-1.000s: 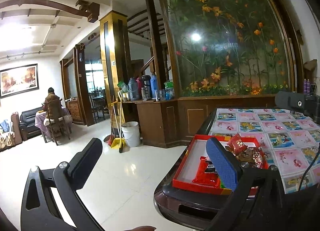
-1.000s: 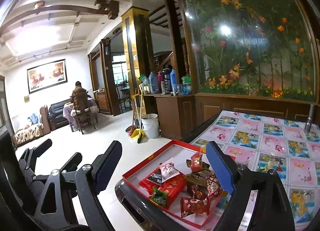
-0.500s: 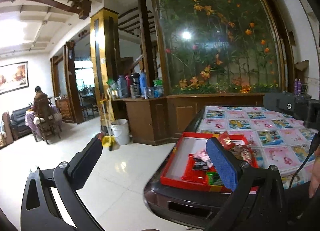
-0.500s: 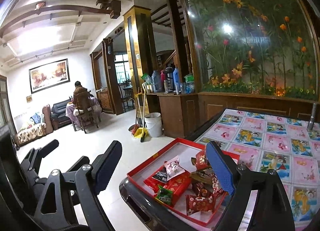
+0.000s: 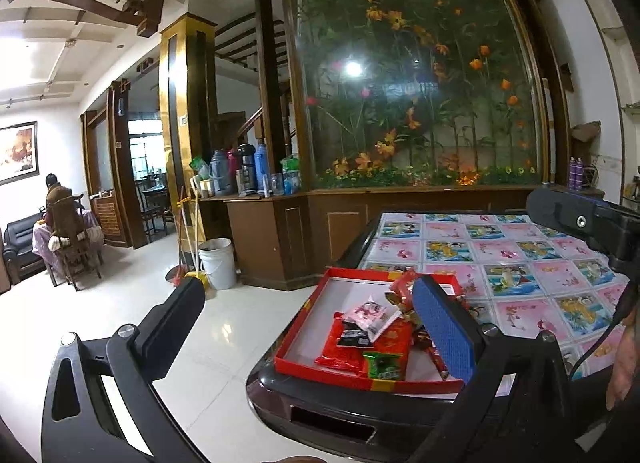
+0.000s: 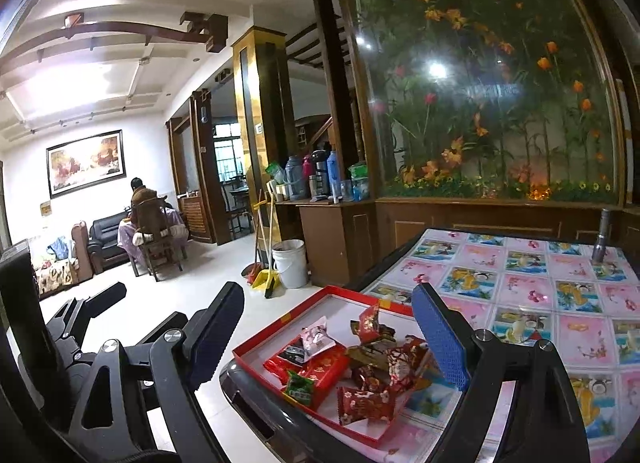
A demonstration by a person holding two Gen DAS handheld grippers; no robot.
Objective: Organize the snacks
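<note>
A red shallow box (image 5: 320, 295) (image 6: 288, 317) sits at the near left corner of the table and holds several wrapped snacks: a big red packet (image 5: 384, 343) (image 6: 324, 371), a pink-white packet (image 5: 370, 313) (image 6: 318, 337), a green candy (image 5: 384, 365) (image 6: 300, 385) and dark red candies (image 6: 366, 403). My left gripper (image 5: 312, 327) is open and empty, held in front of the box above the table edge. My right gripper (image 6: 332, 339) is open and empty, just before the box; it also shows in the left wrist view (image 5: 576, 219).
The table (image 6: 532, 295) has a pink and blue patterned cover; a metal flashlight (image 6: 602, 237) stands at its far side. Beyond the table's left edge lie white floor tiles, a white bucket (image 5: 218, 261) and brooms (image 6: 266, 247). A wooden cabinet with flasks (image 5: 248, 175) stands behind.
Both grippers stayed open. The left wrist view swung left, so the box and table shifted right in it. The right gripper drew slightly closer to the box.
</note>
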